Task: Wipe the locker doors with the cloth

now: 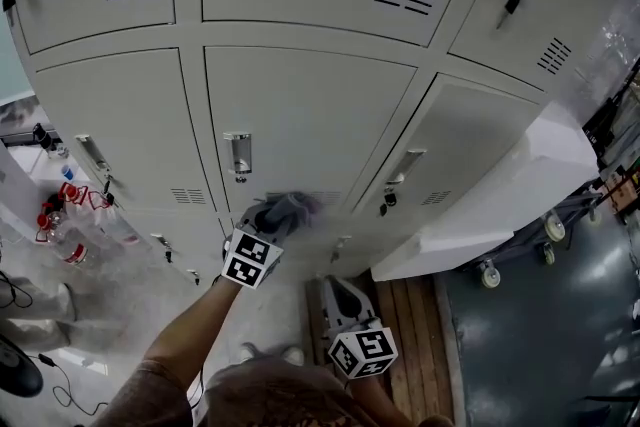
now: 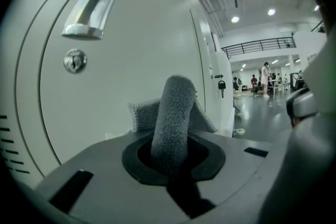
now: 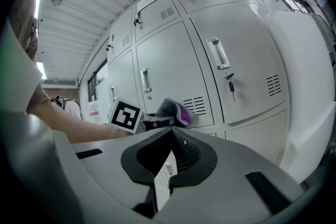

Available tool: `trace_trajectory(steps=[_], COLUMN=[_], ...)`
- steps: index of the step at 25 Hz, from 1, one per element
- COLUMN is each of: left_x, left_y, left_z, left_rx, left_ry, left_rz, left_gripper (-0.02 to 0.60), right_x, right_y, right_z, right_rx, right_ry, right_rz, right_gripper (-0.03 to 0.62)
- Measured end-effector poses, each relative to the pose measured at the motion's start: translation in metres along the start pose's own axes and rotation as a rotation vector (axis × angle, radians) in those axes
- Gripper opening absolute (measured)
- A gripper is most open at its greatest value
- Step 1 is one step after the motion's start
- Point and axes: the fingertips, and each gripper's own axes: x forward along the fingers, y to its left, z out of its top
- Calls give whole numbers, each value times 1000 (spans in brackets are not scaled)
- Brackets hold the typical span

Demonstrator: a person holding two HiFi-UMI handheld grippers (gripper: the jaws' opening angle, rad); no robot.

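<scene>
Cloth (image 2: 172,113) was clamped mid-fold by left gripper (image 1: 262,227), at locker door (image 1: 300,105); judged soft, light, floppy. Right gripper (image 1: 345,300) closed, empty.

Locker doors (image 1: 300,105) smooth painted metal; cloth (image 2: 170,118) fuzzy grey fabric; handle (image 2: 90,10) glossy metal; planks (image 1: 410,335) wood.

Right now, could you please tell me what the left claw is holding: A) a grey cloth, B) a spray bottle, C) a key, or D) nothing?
A: the left claw is shut on the grey cloth, which sticks up between its jaws.
</scene>
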Motion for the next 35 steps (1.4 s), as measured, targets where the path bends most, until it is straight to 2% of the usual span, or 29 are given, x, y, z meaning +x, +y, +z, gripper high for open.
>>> trace_trajectory(steps=[5, 11, 14, 20, 29, 35], left_x=[3, -6, -14, -36, -74, -80], left_y=[-5, -23, -33, -43, -38, -29], left_z=[-19, 15, 52, 155, 287, 344], left_rx=[4, 20, 36, 61, 138, 160], left_ry=[53, -21, -95, -253, -433, -525], left_rz=[-17, -60, -85, -145, -140, -109], left_gripper=[43, 43, 43, 43, 43, 43], right_x=[-3, -3, -2, -1, 0, 1], right_y=[-5, -6, -3, 0, 5, 8], right_z=[-1, -3, -2, 0, 3, 4], right_rx=[5, 9, 9, 5, 4, -2], right_ry=[2, 2, 1, -8, -19, -22], right_rz=[-12, -14, -7, -2, 8, 13], right_gripper=[-2, -2, -2, -2, -2, -2])
